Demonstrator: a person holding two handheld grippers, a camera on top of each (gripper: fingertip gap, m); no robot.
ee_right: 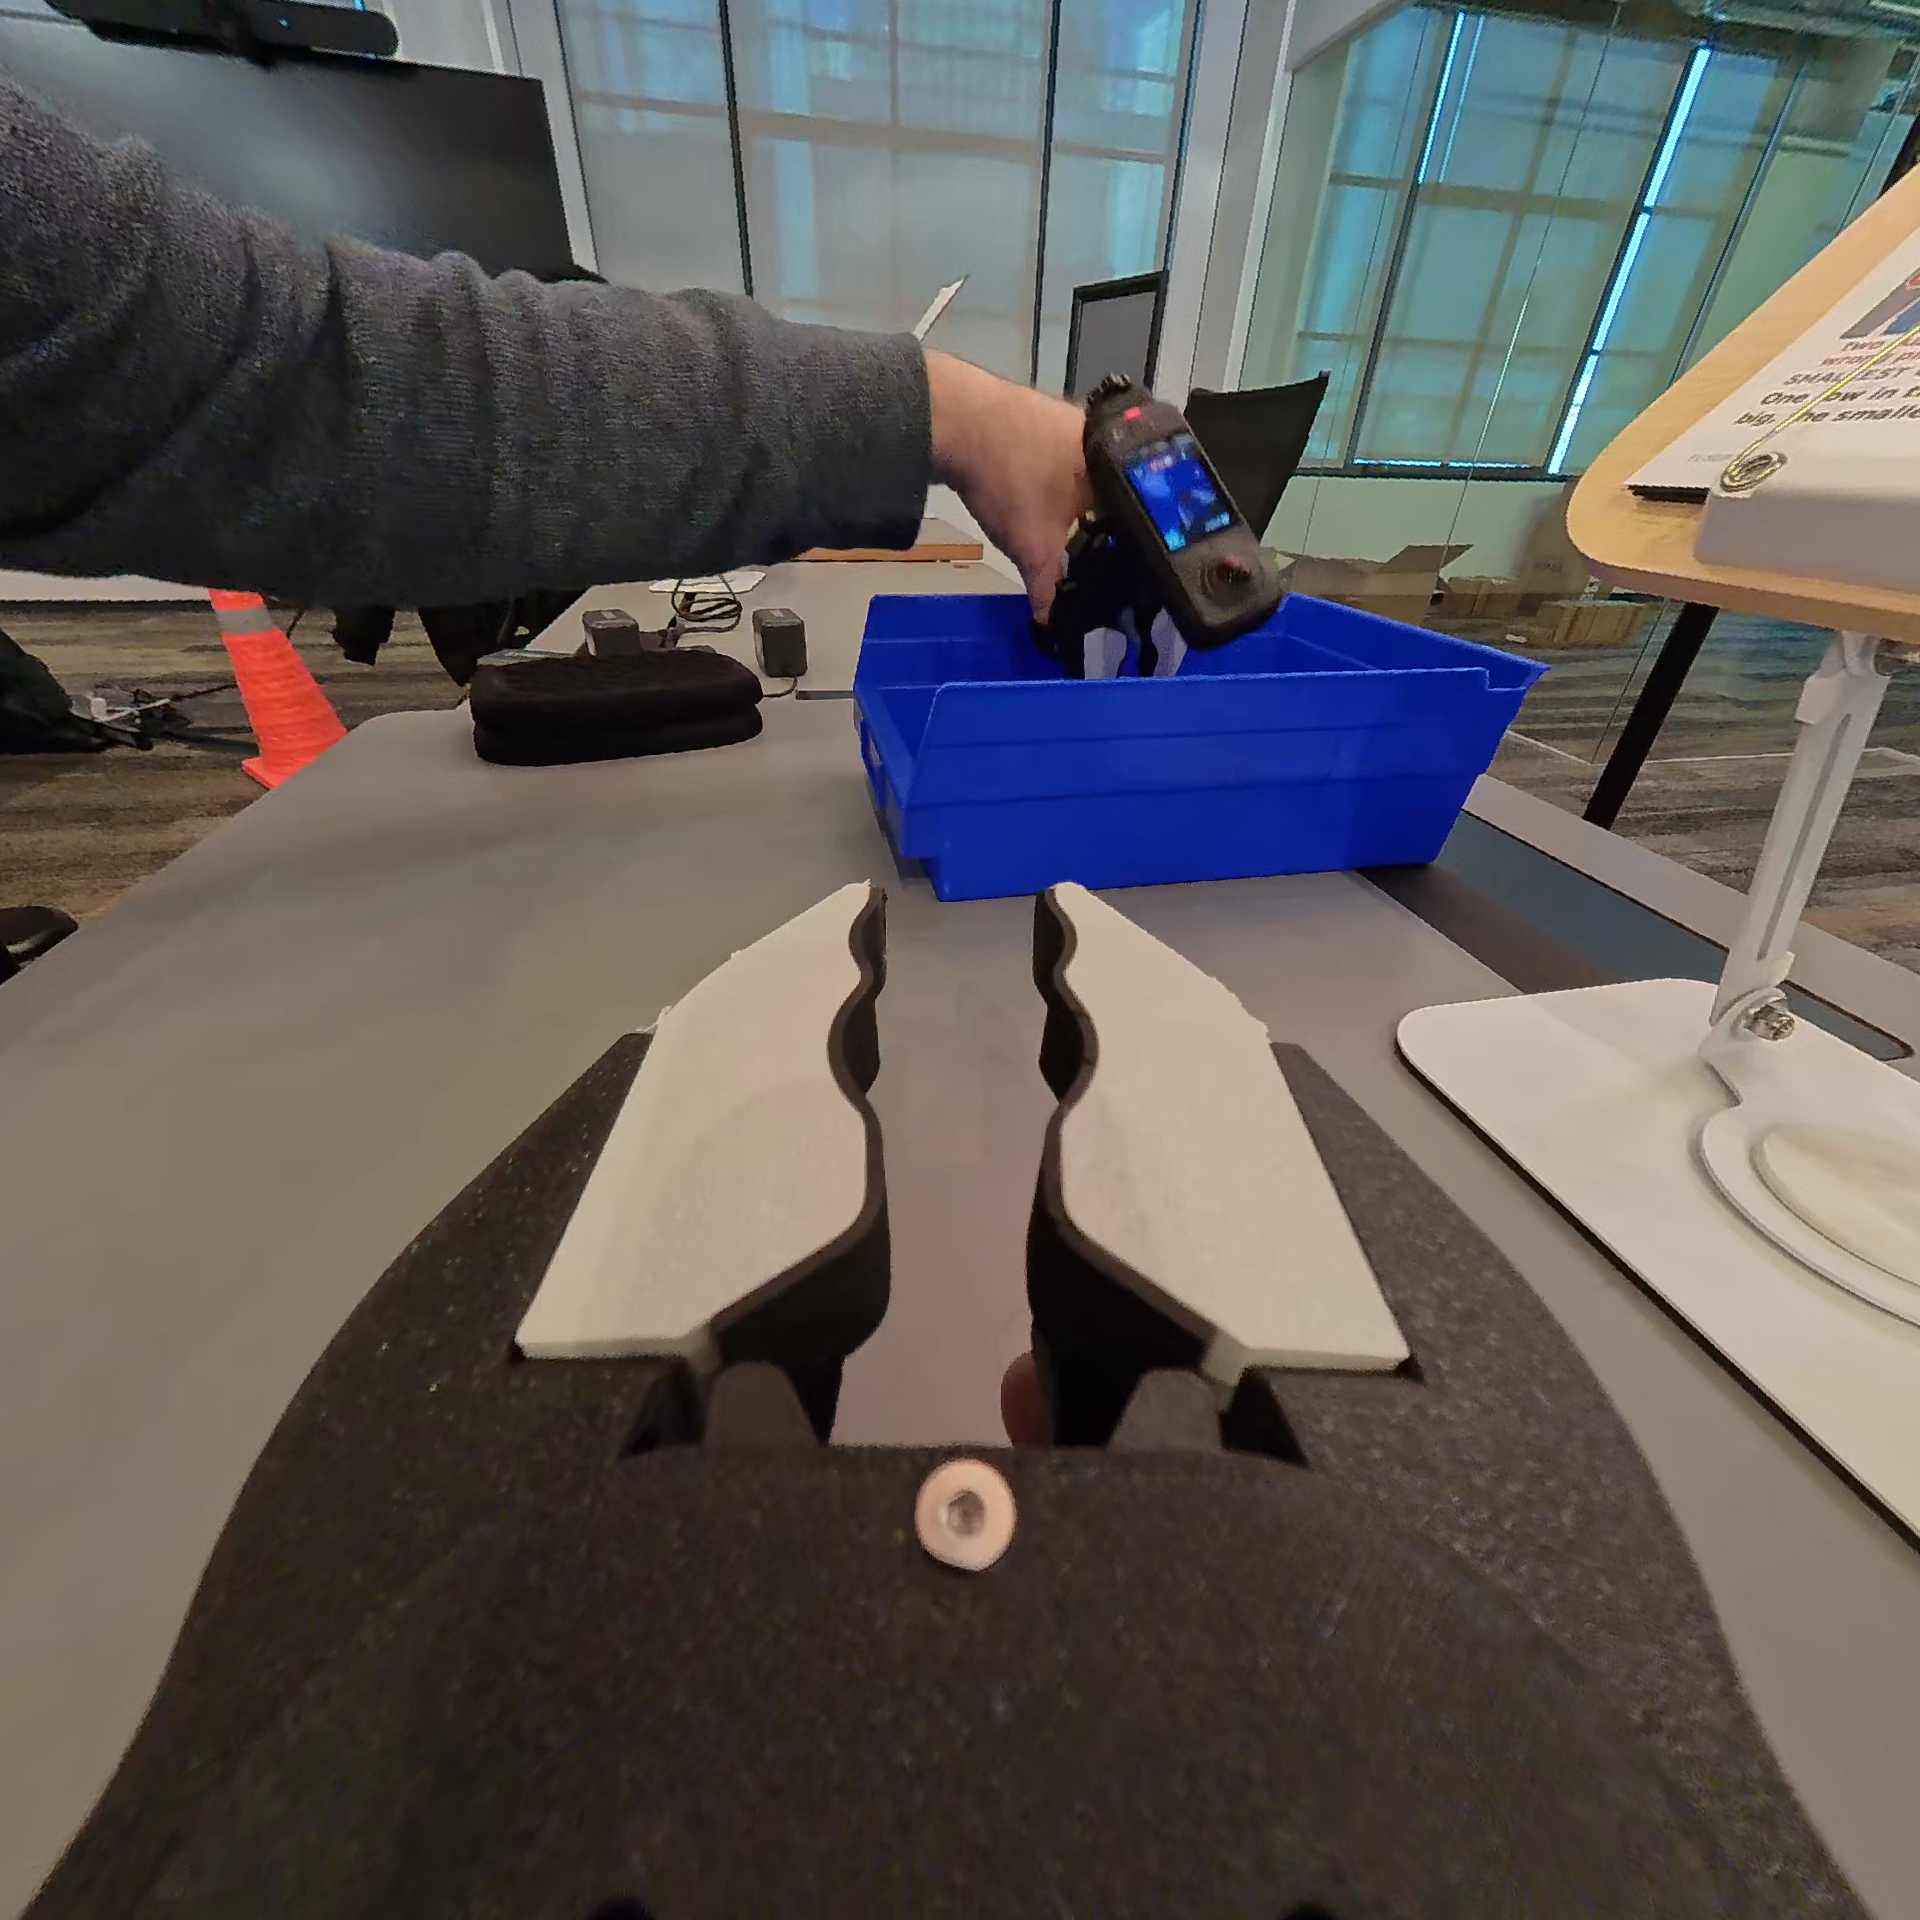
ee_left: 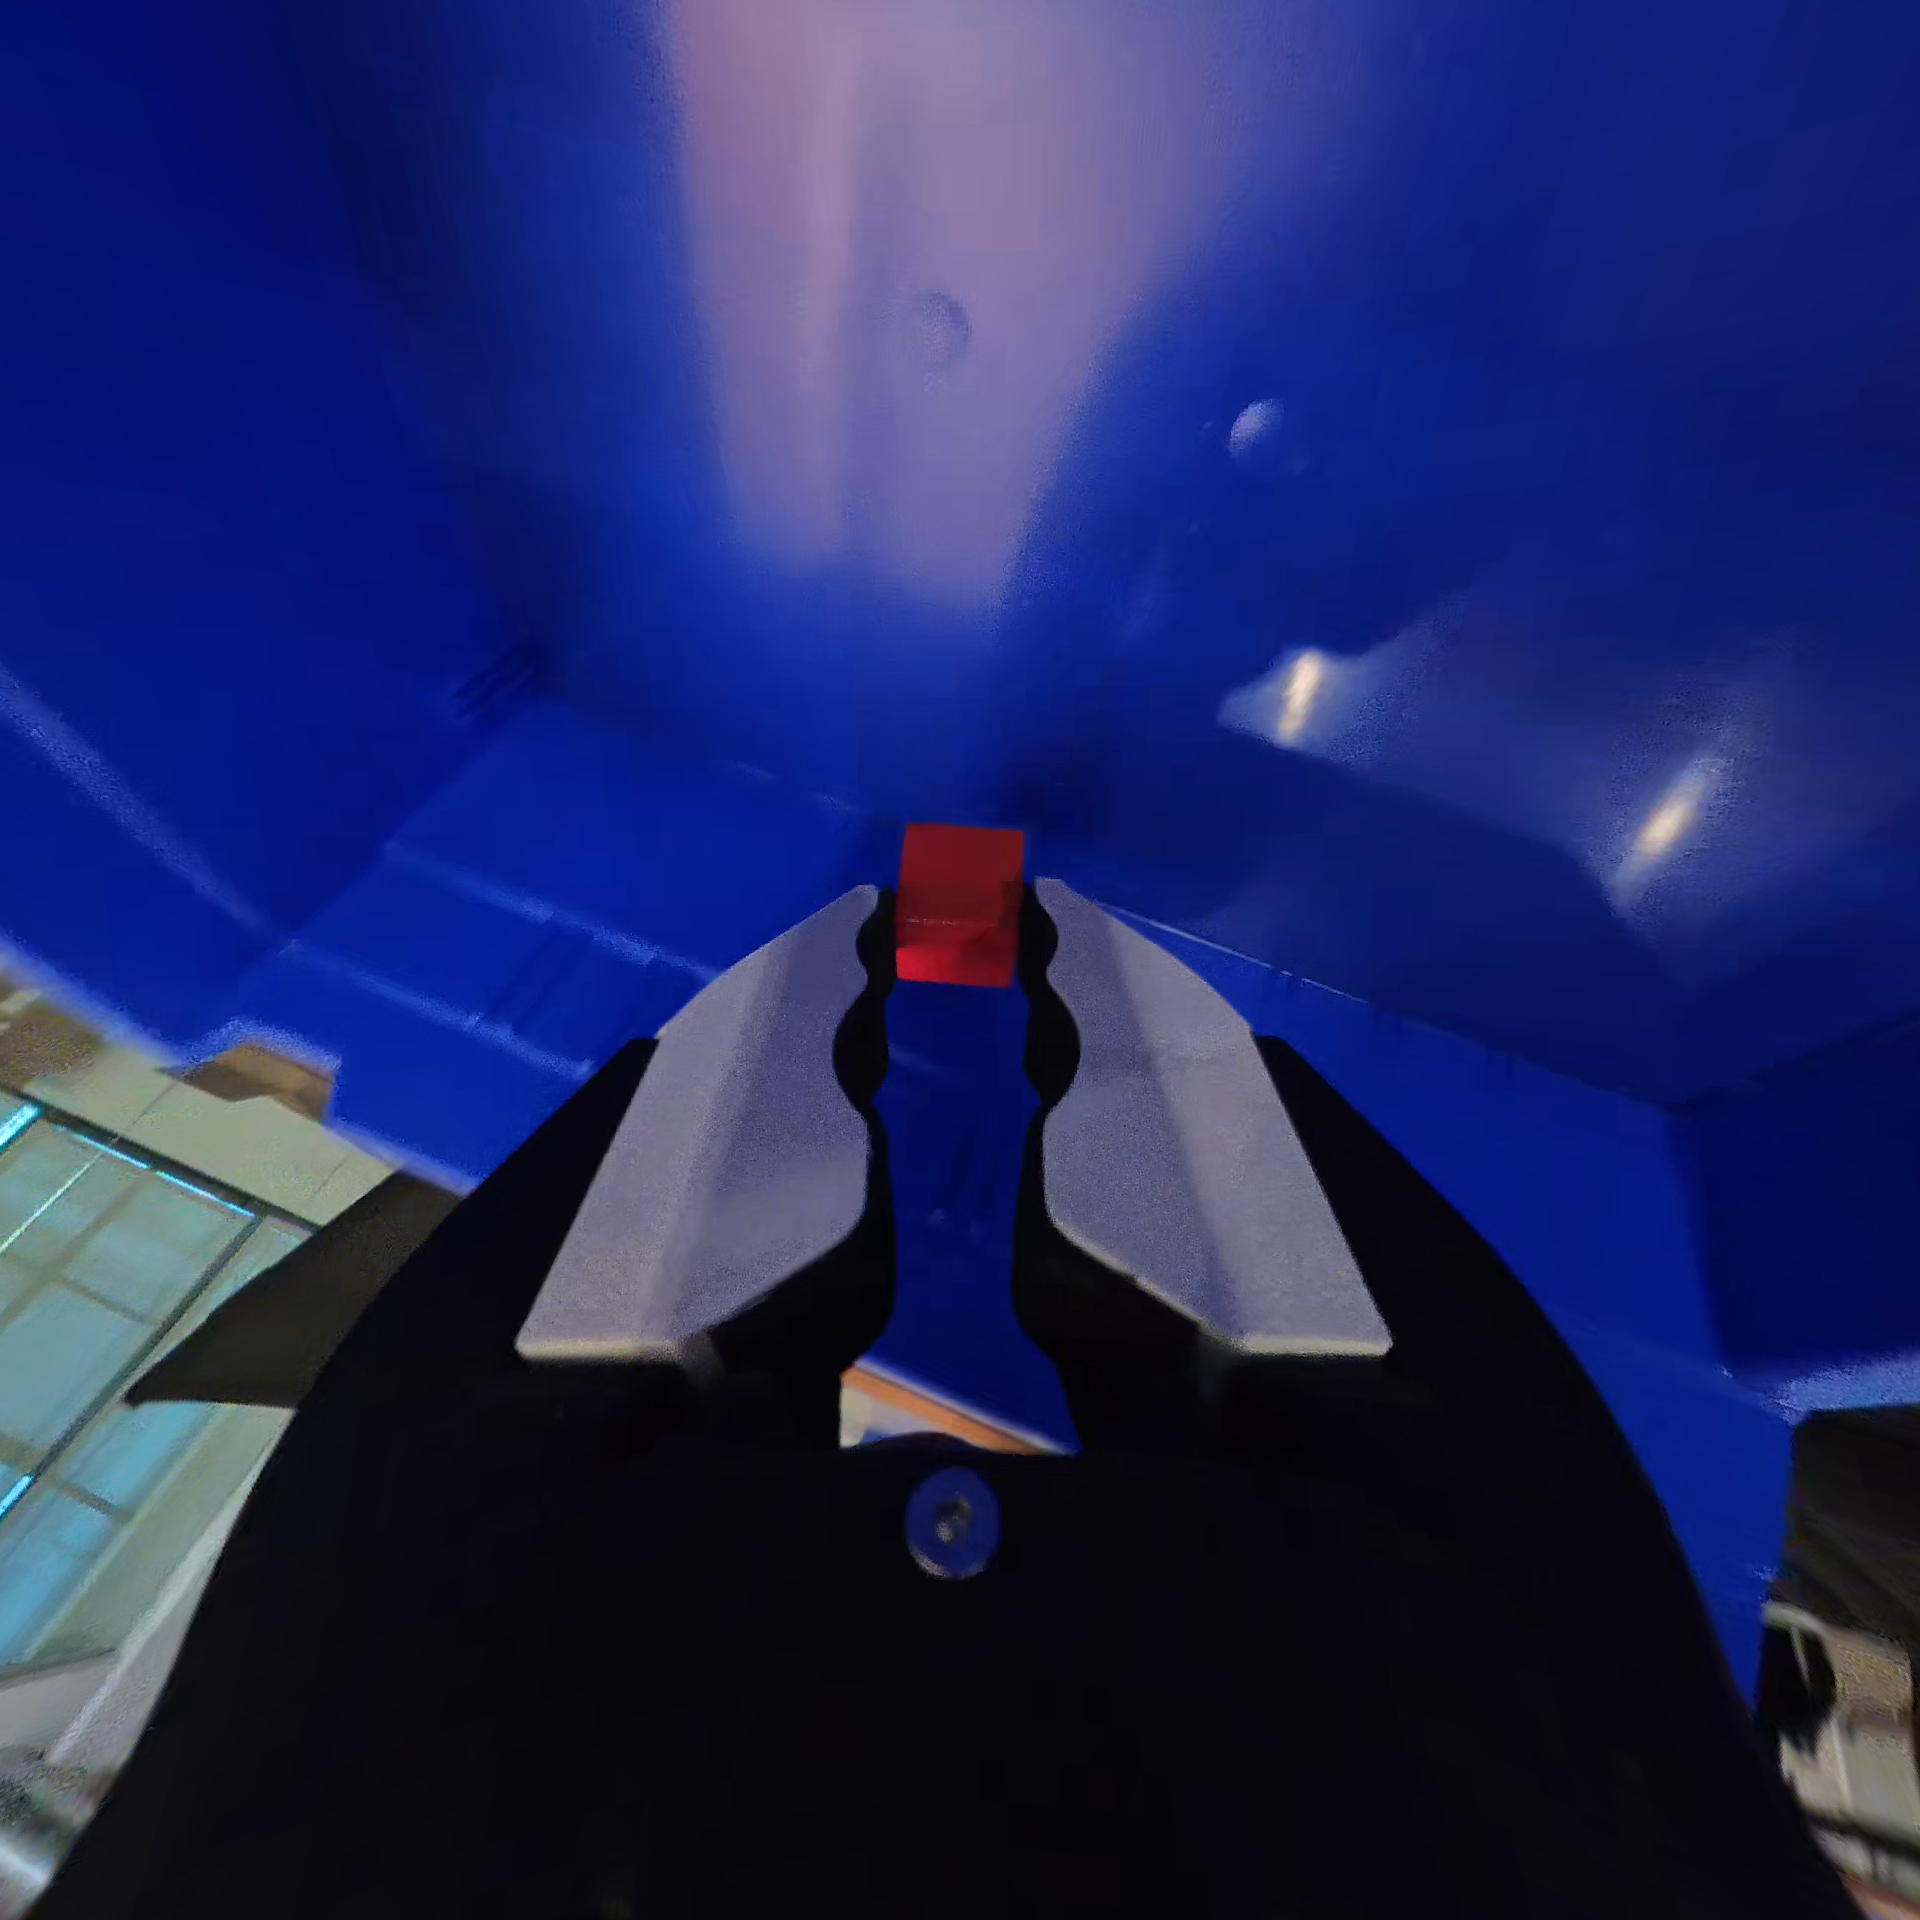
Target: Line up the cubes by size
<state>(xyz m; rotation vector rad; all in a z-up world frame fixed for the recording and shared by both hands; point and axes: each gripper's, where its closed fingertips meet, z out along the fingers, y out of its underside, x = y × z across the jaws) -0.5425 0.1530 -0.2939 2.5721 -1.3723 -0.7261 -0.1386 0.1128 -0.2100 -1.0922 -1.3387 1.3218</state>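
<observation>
Inside the blue bin (ee_left: 1351, 935), the left tongs (ee_left: 956, 920) grip a small red cube (ee_left: 956, 904), both pads pressed to its sides. Over the grey tabletop (ee_right: 416, 987), the right tongs (ee_right: 961, 914) hover parted, holding nothing.

Grey tabletop (ee_right: 416, 935), matte, rounded far-left corner. Behind it: full-height glazed wall (ee_right: 883, 156) with grey mullions, daylight blue-green through frosted panes. Left of the tabletop: patterned carpet floor (ee_right: 104, 821); orange traffic cone (ee_right: 275, 686) with a pale band. Above the tabletop's far-left end: dark monitor (ee_right: 364, 177). Beyond its far-right end: open cardboard boxes (ee_right: 1382, 577) on the floor. Right of the tabletop: white stand (ee_right: 1662, 1122) carrying a wood-edged board (ee_right: 1683, 457).
</observation>
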